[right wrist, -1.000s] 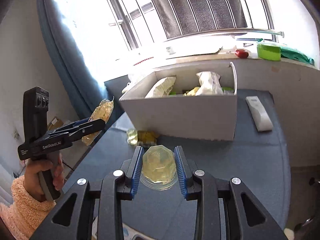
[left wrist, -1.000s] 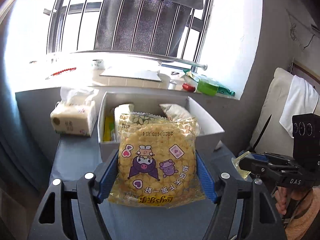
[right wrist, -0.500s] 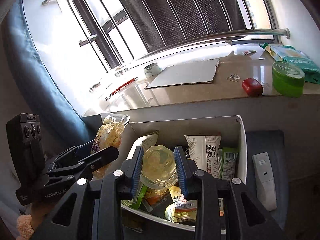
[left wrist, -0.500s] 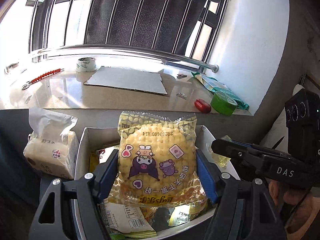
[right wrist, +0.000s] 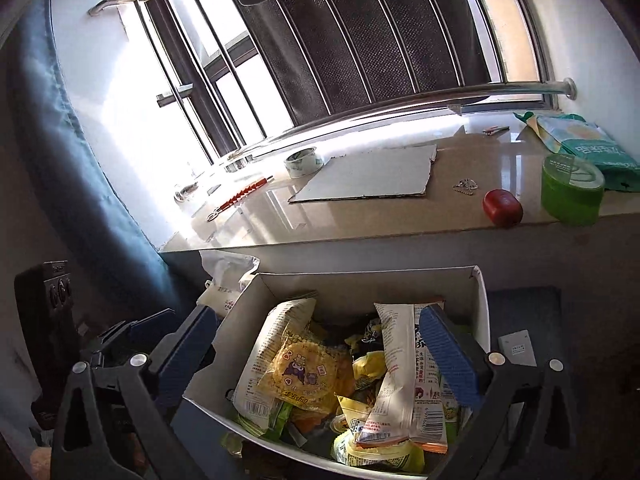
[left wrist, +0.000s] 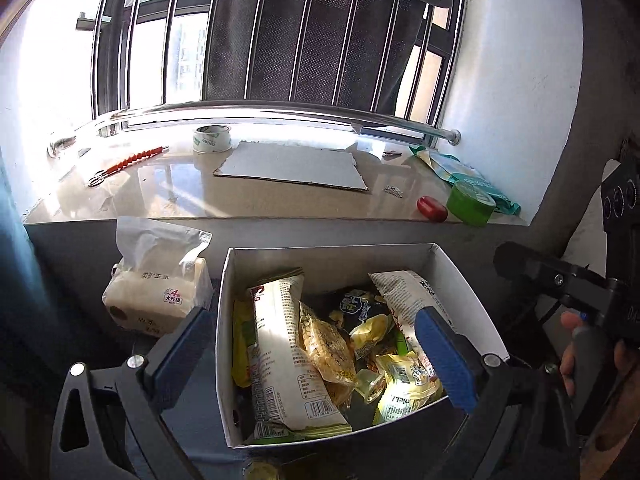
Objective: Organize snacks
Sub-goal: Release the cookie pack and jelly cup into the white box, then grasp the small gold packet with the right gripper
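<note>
A white box [left wrist: 472, 300] full of snack packets stands below the windowsill; it also shows in the right wrist view [right wrist: 240, 364]. The yellow round cracker packet [right wrist: 300, 376] lies inside on top of the pile, seen edge-on in the left wrist view [left wrist: 324, 348]. My left gripper [left wrist: 316, 344] is open and empty, held above the box. My right gripper [right wrist: 316, 348] is open and empty above the box too. The clear jelly cup is not clearly visible among the packets.
A tissue pack [left wrist: 156, 292] sits left of the box. The windowsill holds a cardboard sheet [left wrist: 292, 170], a tape roll [left wrist: 212, 138], a red object [left wrist: 432, 209] and a green tub [left wrist: 470, 203]. A white remote [right wrist: 518, 347] lies right of the box.
Both grippers have opened over the box. The cracker packet left the left gripper and the jelly cup left the right gripper; the packet now lies in the box.
</note>
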`<act>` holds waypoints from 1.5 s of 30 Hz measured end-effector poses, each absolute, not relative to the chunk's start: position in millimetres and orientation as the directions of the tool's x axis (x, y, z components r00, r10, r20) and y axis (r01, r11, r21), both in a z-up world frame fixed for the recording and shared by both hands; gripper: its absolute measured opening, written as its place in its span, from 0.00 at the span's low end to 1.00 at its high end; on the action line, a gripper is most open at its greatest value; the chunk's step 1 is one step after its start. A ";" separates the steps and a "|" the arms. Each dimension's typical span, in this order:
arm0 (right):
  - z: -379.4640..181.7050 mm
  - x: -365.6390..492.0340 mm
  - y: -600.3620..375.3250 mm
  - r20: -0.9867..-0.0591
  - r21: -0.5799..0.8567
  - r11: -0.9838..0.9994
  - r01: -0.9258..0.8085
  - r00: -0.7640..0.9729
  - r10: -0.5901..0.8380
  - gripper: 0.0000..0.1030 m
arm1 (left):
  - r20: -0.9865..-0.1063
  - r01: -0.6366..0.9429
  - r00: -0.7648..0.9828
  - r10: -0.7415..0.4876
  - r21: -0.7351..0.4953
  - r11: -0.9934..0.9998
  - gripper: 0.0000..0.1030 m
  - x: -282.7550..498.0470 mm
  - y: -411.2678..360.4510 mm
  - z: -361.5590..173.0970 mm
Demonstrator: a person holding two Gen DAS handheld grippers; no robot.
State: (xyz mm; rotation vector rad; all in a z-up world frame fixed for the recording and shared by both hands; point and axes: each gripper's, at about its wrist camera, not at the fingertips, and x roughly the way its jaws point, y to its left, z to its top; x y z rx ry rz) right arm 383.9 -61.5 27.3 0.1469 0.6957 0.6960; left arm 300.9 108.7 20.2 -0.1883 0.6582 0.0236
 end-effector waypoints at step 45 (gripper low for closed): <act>-114.6 227.8 -1.1 -0.732 0.223 0.736 -0.639 0.389 0.559 1.00 | -0.571 -0.233 0.820 0.040 -0.270 0.934 1.00 5.5 83.2 -85.7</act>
